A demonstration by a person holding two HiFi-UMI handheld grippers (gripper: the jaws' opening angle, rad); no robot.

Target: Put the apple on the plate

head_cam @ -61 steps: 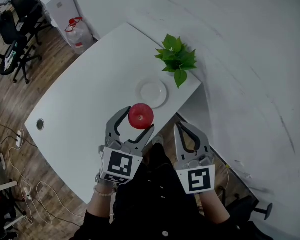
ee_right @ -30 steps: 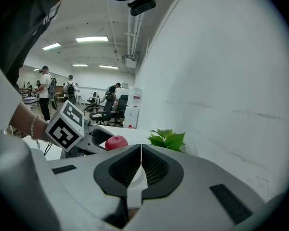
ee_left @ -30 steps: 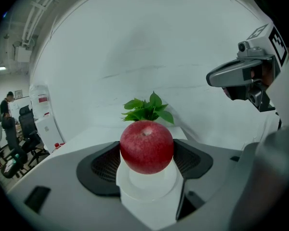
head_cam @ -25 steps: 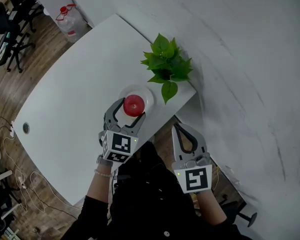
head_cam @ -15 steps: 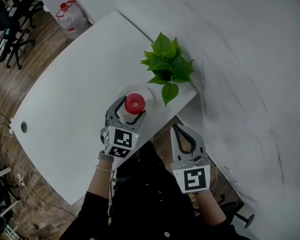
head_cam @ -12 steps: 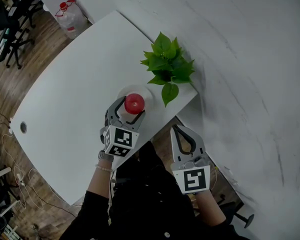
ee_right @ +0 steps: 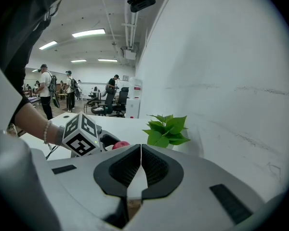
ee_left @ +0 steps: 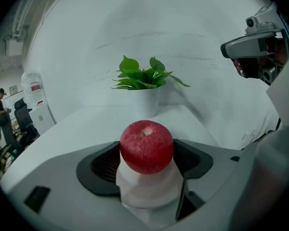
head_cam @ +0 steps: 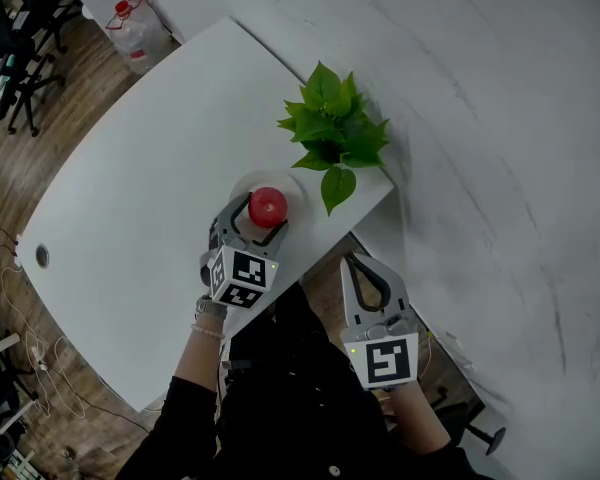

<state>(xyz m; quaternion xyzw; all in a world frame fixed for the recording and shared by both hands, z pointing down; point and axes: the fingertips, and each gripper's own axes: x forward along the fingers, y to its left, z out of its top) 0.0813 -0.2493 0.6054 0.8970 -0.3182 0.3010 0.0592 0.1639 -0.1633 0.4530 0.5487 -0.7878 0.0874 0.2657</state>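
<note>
Left tongs (head_cam: 261, 214) pinching apple (head_cam: 268, 207) directly over plate (head_cam: 296, 194) on worktop (head_cam: 130, 198), near plant (head_cam: 332, 128). Right tongs (head_cam: 365, 274) pressed together, empty, beyond worktop edge. Best: lower until apple seats centrally, spread tongs slowly, avoid rolling.

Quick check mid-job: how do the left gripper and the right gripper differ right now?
The left gripper has its jaws clamped on the apple; the right gripper has its jaws pressed together with nothing between them. The left gripper is out over the table, at the plate; the right gripper hangs past the table edge, nearer the person. Both point away from the person, toward the plant.
</note>
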